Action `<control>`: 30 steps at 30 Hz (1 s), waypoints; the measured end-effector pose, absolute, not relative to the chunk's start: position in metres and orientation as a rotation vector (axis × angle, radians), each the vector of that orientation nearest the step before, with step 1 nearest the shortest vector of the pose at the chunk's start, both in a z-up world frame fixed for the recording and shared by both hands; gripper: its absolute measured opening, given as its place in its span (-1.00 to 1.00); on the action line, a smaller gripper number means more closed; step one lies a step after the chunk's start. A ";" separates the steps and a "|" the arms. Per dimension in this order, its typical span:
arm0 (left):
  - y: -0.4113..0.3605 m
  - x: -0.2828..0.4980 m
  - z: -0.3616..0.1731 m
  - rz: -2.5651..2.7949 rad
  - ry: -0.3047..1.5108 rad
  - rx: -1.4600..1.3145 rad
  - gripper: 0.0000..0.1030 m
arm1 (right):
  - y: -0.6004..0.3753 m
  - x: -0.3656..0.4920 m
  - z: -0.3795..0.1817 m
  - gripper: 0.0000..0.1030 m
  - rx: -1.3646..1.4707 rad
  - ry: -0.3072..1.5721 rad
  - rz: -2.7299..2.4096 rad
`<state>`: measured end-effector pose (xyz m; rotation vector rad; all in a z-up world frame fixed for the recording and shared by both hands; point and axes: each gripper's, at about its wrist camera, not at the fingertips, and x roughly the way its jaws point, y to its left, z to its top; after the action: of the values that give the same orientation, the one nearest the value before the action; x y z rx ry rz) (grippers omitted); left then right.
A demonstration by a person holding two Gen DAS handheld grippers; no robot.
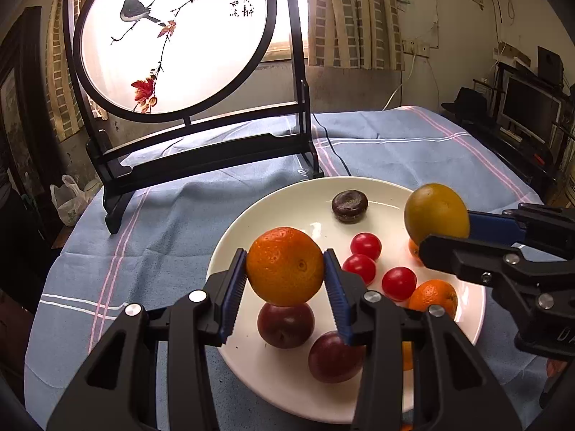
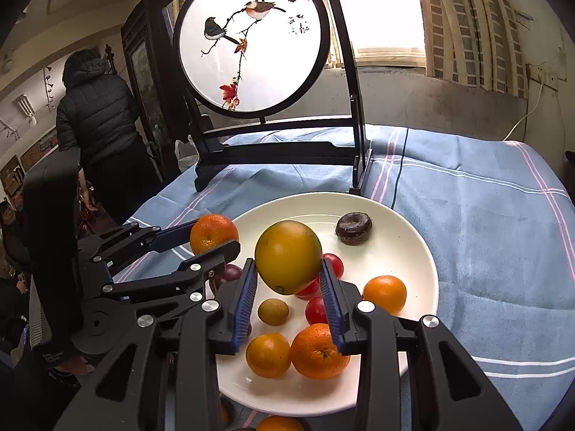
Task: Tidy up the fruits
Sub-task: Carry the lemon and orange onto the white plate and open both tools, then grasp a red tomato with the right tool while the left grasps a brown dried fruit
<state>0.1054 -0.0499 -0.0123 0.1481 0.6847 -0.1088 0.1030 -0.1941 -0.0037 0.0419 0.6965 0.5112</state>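
A white plate (image 1: 273,208) (image 2: 402,251) lies on the blue cloth. My left gripper (image 1: 285,269) is shut on an orange (image 1: 285,265) above the plate's left part; it also shows in the right wrist view (image 2: 212,233). My right gripper (image 2: 289,269) is shut on a yellow-green citrus (image 2: 287,255), seen too in the left wrist view (image 1: 436,213), above the plate. On the plate lie two dark plums (image 1: 285,325), cherry tomatoes (image 1: 366,246), oranges (image 2: 320,350), a small brown fruit (image 2: 273,310) and a chocolate doughnut (image 2: 354,228).
A black-framed round screen with painted birds (image 1: 179,36) stands at the back of the table, with a black cable beside it (image 1: 330,143). A person in a black jacket (image 2: 97,115) stands at the left. More oranges lie below the plate's near rim (image 2: 278,423).
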 end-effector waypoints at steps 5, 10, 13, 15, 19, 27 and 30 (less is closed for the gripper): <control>-0.054 0.113 -0.019 -0.102 0.703 0.167 -0.18 | -0.193 0.107 -0.009 -0.30 0.046 0.710 0.507; -0.052 0.117 -0.023 -0.095 0.711 0.156 -0.14 | -0.196 0.108 -0.012 0.15 0.058 0.678 0.459; -0.049 0.115 -0.019 -0.094 0.696 0.148 -0.05 | -0.202 0.107 -0.007 0.15 0.081 0.666 0.464; -0.044 0.114 -0.015 -0.110 0.696 0.118 -0.03 | -0.206 0.107 -0.006 0.19 0.102 0.663 0.467; -0.034 0.106 -0.004 -0.127 0.673 0.079 0.31 | -0.205 0.105 -0.006 0.22 0.099 0.668 0.473; -0.005 0.047 0.012 -0.137 0.640 0.170 0.46 | -0.199 0.044 0.030 0.33 0.007 0.578 0.555; 0.005 0.015 0.004 -0.192 0.670 0.225 0.49 | -0.201 0.007 0.029 0.33 -0.099 0.585 0.562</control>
<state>0.0152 0.0051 0.0042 0.2245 0.6699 -0.1917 0.0075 -0.2012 0.0289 -0.0990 0.5846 0.5618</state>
